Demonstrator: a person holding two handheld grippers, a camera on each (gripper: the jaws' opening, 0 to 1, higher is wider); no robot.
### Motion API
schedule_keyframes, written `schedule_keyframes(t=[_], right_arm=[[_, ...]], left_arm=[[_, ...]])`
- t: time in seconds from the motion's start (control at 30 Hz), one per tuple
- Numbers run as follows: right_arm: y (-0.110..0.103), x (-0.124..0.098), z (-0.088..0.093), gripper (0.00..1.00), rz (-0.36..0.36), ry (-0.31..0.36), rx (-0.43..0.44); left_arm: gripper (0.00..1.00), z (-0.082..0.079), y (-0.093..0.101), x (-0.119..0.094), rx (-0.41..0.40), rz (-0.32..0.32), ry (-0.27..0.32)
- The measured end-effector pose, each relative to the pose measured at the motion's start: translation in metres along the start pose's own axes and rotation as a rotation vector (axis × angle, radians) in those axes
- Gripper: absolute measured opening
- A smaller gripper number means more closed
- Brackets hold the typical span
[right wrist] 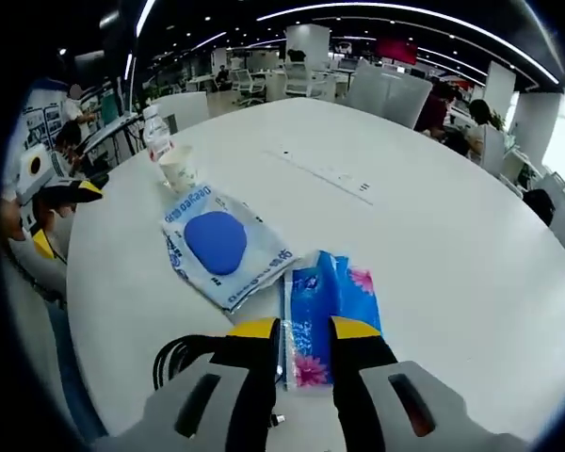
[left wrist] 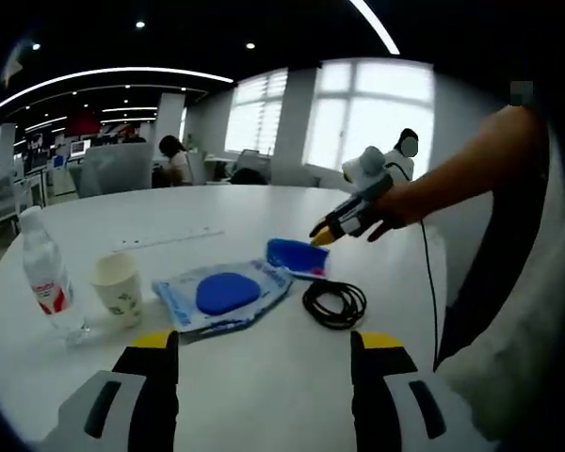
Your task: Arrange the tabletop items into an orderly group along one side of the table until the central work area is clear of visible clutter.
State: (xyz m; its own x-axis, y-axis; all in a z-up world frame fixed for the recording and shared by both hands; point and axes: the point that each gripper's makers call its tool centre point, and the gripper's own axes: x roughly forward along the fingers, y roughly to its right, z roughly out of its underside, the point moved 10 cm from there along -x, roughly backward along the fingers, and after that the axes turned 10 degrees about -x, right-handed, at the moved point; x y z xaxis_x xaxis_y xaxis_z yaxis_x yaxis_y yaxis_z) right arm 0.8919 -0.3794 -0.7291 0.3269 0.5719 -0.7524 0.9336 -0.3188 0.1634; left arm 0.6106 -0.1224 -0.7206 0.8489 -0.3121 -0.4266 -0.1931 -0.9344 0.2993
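Observation:
On the round white table (left wrist: 264, 395) lie a blue tissue pack (left wrist: 297, 256), a clear packet holding a blue disc (left wrist: 221, 294), a coiled black cable (left wrist: 334, 303), a paper cup (left wrist: 118, 287) and a water bottle (left wrist: 45, 273). My left gripper (left wrist: 266, 344) hovers open at the near edge, short of the packet. A hand holds my right gripper (left wrist: 322, 233) at the tissue pack's end. In the right gripper view my right gripper (right wrist: 305, 331) has its jaws drawn close on the tissue pack (right wrist: 325, 301), with the packet (right wrist: 217, 243) beyond and the cable (right wrist: 179, 358) to the left.
A flat socket strip (right wrist: 330, 174) is set into the table's middle. Cup (right wrist: 179, 168) and bottle (right wrist: 155, 132) stand near the far-left edge, by my left gripper (right wrist: 61, 217). Office desks, chairs and seated people fill the room behind. Wide bare tabletop (right wrist: 452, 235) stretches to the right.

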Motion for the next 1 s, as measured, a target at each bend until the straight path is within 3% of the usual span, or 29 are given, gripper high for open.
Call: schedule_keyframes(t=[0.3,0.6,1.0], right_arm=[[0.01,0.014,-0.001,0.14,0.003,-0.094,-0.036],[0.016,0.024,-0.006,0.14,-0.007,-0.12,-0.058],[0.019,0.031,0.003,0.13,-0.017,-0.216,-0.085]], left_arm=[[0.74,-0.002,0.001,-0.002,-0.005,-0.018,0.005],[0.74,-0.004,0.0,-0.006,-0.01,-0.036,0.015],[0.75,-0.003,-0.003,-0.012,0.002,-0.057,0.013]])
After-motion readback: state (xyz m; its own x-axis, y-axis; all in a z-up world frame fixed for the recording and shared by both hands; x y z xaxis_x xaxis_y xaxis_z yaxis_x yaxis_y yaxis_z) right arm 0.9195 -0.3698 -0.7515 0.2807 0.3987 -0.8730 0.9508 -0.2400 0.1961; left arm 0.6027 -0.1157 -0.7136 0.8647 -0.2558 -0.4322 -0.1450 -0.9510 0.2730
